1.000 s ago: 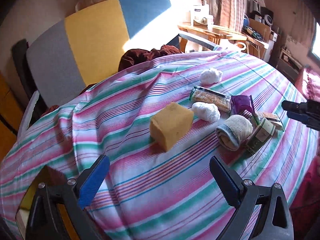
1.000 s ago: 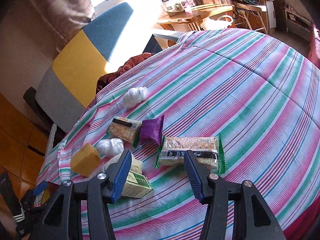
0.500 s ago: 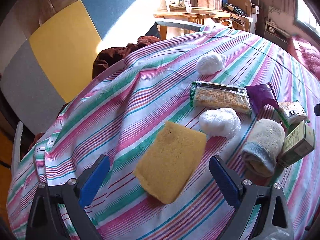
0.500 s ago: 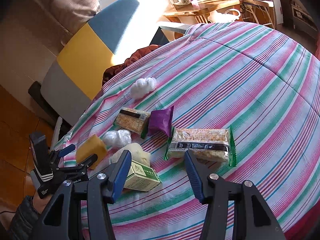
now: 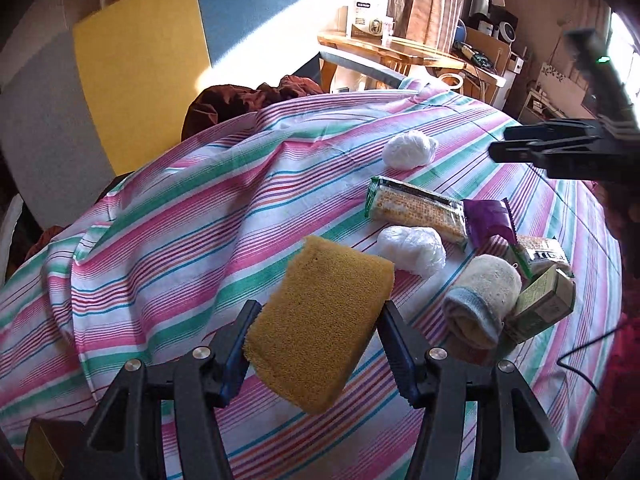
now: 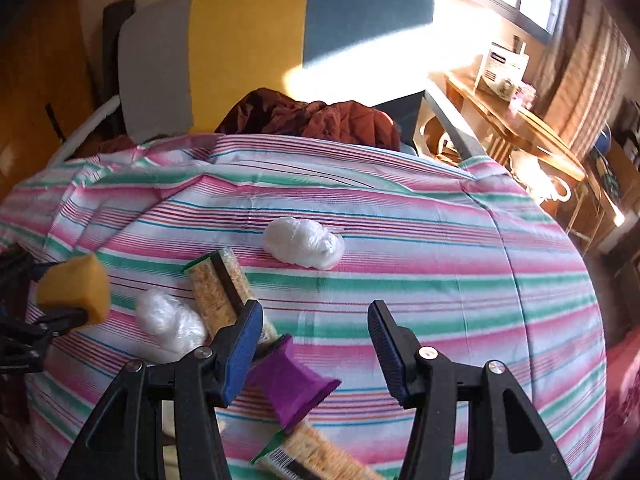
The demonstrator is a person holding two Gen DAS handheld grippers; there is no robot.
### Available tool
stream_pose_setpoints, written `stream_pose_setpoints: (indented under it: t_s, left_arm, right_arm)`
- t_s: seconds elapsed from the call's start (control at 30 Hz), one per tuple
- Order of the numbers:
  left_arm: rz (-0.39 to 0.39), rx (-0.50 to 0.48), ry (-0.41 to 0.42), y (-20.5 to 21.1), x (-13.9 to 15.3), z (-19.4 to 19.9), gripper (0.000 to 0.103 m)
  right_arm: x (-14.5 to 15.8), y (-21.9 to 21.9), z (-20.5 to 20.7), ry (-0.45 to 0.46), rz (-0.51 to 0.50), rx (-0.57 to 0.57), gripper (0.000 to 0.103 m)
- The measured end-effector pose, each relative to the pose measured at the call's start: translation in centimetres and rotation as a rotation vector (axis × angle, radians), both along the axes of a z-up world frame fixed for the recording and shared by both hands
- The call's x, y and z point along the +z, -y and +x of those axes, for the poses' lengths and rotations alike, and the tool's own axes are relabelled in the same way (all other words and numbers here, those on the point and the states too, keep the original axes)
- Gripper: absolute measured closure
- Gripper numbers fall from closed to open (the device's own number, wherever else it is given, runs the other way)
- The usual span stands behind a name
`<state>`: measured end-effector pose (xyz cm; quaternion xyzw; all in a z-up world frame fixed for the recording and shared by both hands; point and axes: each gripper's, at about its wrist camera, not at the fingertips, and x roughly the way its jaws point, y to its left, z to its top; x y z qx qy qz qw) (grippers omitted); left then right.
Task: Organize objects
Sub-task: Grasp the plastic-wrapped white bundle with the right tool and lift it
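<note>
Your left gripper (image 5: 318, 344) has its blue-padded fingers (image 5: 236, 344) clamped on the two sides of the yellow rectangular foam sponge (image 5: 320, 320). The right wrist view shows the sponge (image 6: 76, 290) raised off the cloth at far left, so call it grasped and lifted.

Your right gripper (image 6: 316, 340) is spread wide with nothing between the pads. It hovers over the near-middle of the table, above the purple foil pouch (image 6: 292, 390).

Outward from the sponge, left wrist view:
- crumpled clear plastic bag (image 5: 412, 250), just beyond the sponge's far right corner
- green-edged cracker packet (image 5: 418, 212), lying lengthwise behind that bag, the pouch touching its right end
- rolled cream-and-grey towel (image 5: 482, 300), to the right of the sponge
- small olive cardboard box (image 5: 544, 306), against the towel's right side
- second cracker packet (image 5: 540, 254), partly hidden behind towel and box
- second white plastic bundle (image 5: 408, 148), farther off, apart from the rest

All rest on the pink, green and white striped tablecloth (image 5: 180, 220).

Progress: early. One item is in hand and not placed; the others lie in a loose cluster to the right. No bin, tray or sorted group shows in either view, so where the sponge belongs is unclear, possibly the open left stretch of cloth. Everything else is left to sort.
</note>
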<state>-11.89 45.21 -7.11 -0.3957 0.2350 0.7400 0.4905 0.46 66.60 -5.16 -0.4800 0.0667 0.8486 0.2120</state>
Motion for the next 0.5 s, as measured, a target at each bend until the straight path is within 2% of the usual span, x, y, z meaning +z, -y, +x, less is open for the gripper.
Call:
stream_pose_setpoints:
  t_s: [0.1, 0.33, 0.37, 0.4, 0.5]
  left_arm:
    - [0.028, 0.028, 0.03, 1.5, 1.1, -0.2, 0.043]
    - [0.045, 0.067, 0.092, 4.0, 1.9, -0.4, 0.042]
    - [0.045, 0.072, 0.089, 4.3, 2.1, -0.3, 0.042]
    - [0.044, 0.076, 0.079, 4.4, 2.3, -0.2, 0.042]
    - [0.064, 0.092, 0.085, 5.3, 3.1, 0.0, 0.042]
  right_arm:
    - [-2.1, -1.4, -3.7, 0.12, 0.048, 0.095, 0.047]
    - [-5.9, -2.1, -9.4, 0.306, 0.077, 0.248, 0.041]
    - [-6.4, -2.1, -10.0, 0.334, 0.098, 0.246, 0.045]
    - [-6.8, -2.1, -10.3, 0.344, 0.101, 0.241, 0.062]
    - [-6.8, -1.6, -9.9, 0.314, 0.078, 0.222, 0.065]
